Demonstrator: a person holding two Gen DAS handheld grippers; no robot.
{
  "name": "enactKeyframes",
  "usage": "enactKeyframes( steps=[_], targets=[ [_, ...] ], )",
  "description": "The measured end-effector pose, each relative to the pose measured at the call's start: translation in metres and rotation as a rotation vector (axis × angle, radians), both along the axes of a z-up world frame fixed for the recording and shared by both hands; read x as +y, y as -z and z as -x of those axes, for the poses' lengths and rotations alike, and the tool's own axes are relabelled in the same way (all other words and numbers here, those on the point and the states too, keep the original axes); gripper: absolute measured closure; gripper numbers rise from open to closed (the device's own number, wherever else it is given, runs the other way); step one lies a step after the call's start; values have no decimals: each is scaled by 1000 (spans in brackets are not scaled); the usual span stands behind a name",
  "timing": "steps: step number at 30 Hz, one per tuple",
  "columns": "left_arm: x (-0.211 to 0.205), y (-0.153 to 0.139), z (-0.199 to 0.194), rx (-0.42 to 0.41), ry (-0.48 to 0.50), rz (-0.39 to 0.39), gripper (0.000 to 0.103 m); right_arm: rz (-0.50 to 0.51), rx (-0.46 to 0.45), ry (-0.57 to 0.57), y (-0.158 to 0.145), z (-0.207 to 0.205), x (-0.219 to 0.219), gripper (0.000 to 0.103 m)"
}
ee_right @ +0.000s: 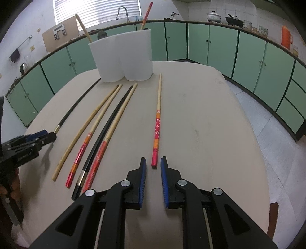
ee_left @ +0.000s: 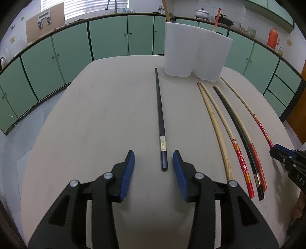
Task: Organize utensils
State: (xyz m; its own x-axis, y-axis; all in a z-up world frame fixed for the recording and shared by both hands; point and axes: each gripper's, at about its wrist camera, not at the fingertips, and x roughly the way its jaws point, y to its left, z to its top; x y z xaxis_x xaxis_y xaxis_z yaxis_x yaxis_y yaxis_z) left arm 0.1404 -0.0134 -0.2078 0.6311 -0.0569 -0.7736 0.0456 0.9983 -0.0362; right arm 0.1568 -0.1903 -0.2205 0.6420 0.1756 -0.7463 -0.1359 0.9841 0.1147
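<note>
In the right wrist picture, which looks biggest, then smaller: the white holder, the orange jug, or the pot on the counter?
1. White holder, clearly biggest.
2. Orange jug.
3. Pot, about the jug's size; too close to rank.

The holder is nearer the camera, so real sizes stay unsure.

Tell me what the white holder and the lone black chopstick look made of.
White holder: probably matte plastic, given its smooth, slightly translucent moulded walls. Black chopstick: dark lacquered wood or plastic, hard to say which; it has an even satin sheen, with a shiny metallic-looking band near its thick end.
</note>
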Motion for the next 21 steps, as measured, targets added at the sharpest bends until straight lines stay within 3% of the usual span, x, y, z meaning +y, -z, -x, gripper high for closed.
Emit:
enactKeyframes(
  steps=[6, 21],
  targets=[
    [3, 0, 7, 2, -5, -3, 58, 3, -2, -3, 1, 1, 0, 87],
    [5, -1, 9, 2, -4, 1, 60, 46, -3, 1, 1, -1, 5, 87]
  ],
)
